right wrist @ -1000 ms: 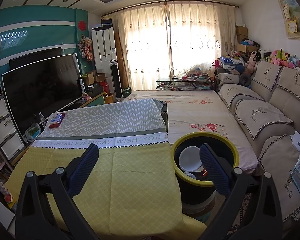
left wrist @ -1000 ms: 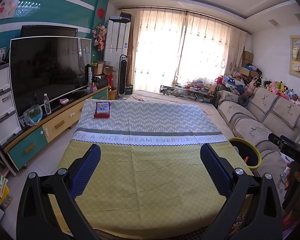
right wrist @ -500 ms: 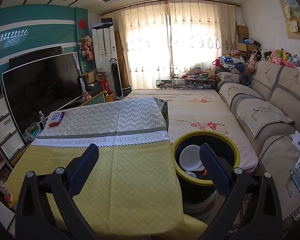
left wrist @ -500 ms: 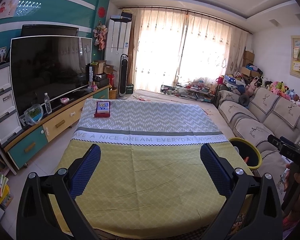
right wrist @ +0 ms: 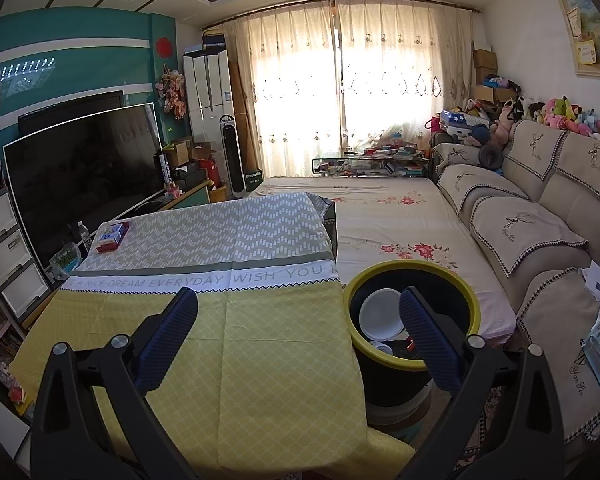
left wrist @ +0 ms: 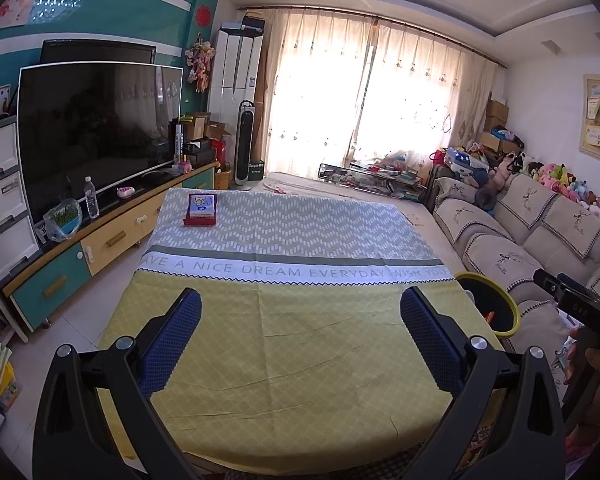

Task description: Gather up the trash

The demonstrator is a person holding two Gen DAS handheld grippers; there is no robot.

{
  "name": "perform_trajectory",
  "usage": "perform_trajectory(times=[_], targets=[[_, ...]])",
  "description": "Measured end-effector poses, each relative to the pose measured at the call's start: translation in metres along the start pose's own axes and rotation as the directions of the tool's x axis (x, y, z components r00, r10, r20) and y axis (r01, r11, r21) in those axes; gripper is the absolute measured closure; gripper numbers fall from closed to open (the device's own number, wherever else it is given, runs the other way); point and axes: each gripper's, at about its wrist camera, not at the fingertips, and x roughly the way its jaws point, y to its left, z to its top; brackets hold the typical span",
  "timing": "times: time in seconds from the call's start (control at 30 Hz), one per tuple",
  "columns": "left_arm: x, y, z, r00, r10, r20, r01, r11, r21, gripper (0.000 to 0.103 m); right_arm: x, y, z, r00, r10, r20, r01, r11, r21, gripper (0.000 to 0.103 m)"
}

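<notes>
You have 1 red box (left wrist: 202,209) far ahead and 1 bin (right wrist: 414,316) under your right gripper (right wrist: 298,334); both it and your left gripper (left wrist: 300,338) gape wide, empty.

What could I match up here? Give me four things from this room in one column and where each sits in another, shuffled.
Things:
1. red box
2. white plate
3. water bottle
4. stuffed toys

Places:
A. on top of the sofa back
B. on the far grey part of the tablecloth
C. inside the yellow-rimmed bin
D. on the TV stand

Pairs: 1-B, 2-C, 3-D, 4-A
</notes>
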Motion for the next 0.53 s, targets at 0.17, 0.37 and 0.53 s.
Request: perform_trajectory(times=[0.17, 0.37, 0.53], targets=[[0.004, 0.003, 0.0, 0.999, -0.051, 0.02, 0.051, 0.998, -0.025, 0.005, 0.003, 0.003, -0.002, 1.0, 0.008, -0.013, -0.008, 1.0, -0.008, 0.007], [0.03, 0.012, 0.007, 0.999, 0.005, -0.032, -0.006, 1.0, -0.009, 0.005, 0.017, 0.004, 0.0, 0.998, 0.032, -0.05, -0.034, 0.999, -0.025, 0.007], [0.096, 0.042, 0.024, 0.99, 0.067, -0.124, -0.067, 0.998, 0.001, 0.005, 0.052, 0.011, 0.026, 0.994, 0.071, -0.084, -0.077, 0.995, -0.066, 0.007]])
